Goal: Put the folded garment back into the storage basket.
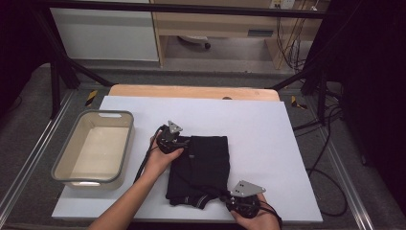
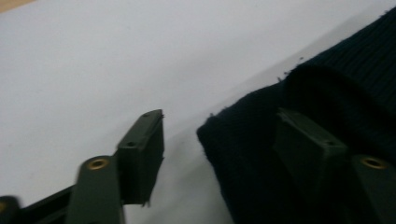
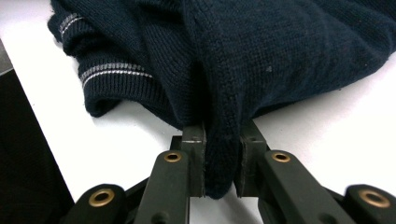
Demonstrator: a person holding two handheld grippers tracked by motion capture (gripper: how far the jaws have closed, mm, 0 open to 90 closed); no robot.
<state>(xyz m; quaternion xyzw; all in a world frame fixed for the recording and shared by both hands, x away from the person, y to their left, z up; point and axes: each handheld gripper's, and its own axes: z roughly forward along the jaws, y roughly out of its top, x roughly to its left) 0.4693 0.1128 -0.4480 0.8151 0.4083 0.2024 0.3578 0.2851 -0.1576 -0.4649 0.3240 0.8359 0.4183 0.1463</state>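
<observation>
White surface with a folded dark navy knitted sweater at its centre.
Right hand-held gripper pinches the sweater's near edge; left hand-held gripper straddles its far corner, jaws apart, unclamped.

Left gripper and right gripper: black bodies, grey three-cornered top plates with small holes, black trailing cables; dark jaws carry brass-coloured rivets. Forearms appear bare, apparently unsleeved.

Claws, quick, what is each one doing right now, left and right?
Left claw: open, its jaws either side of the sweater edge, not pressing it.
Right claw: shut on a sweater fold.
</observation>
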